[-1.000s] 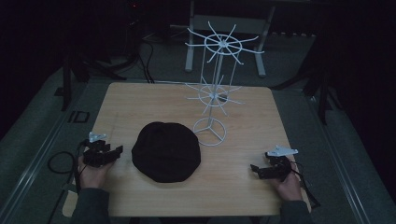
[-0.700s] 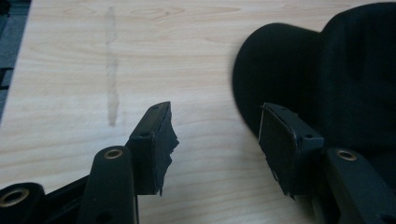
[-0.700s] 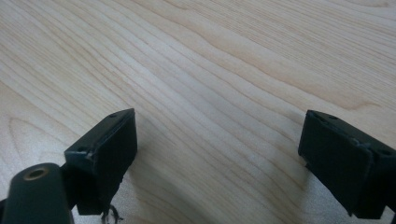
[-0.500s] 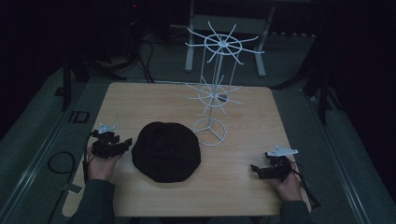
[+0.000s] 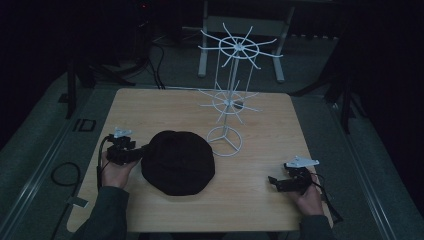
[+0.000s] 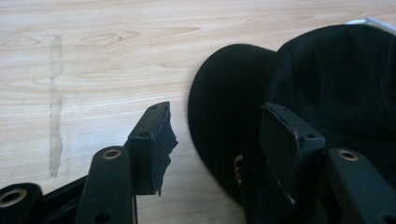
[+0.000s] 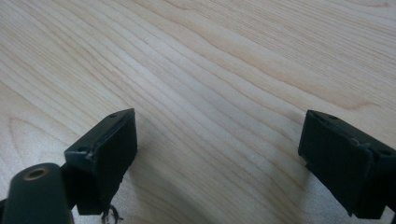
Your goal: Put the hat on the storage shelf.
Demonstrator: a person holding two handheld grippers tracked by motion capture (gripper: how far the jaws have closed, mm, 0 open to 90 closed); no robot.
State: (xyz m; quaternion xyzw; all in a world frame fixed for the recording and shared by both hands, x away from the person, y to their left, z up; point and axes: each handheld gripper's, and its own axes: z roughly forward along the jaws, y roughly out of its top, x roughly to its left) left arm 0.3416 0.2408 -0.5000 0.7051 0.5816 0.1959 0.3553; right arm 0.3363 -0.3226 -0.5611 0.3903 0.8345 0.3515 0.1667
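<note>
Black cap [image 5: 178, 162] lies flat on the table [image 5: 260, 210] — brim toward the left gripper [image 5: 131, 152], whose jaws gape astride its edge; right gripper [image 5: 280, 182] gapes over bare wood.

No readable text, label, brand or number appears on anything here.

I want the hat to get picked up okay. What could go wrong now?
The left gripper is open at the edge of the black cap. One jaw is over the brim, so it might pinch only a thin bit and the floppy cap could slip out. The white wire rack stands right behind the cap, so a lifted cap might snag on its prongs.
</note>
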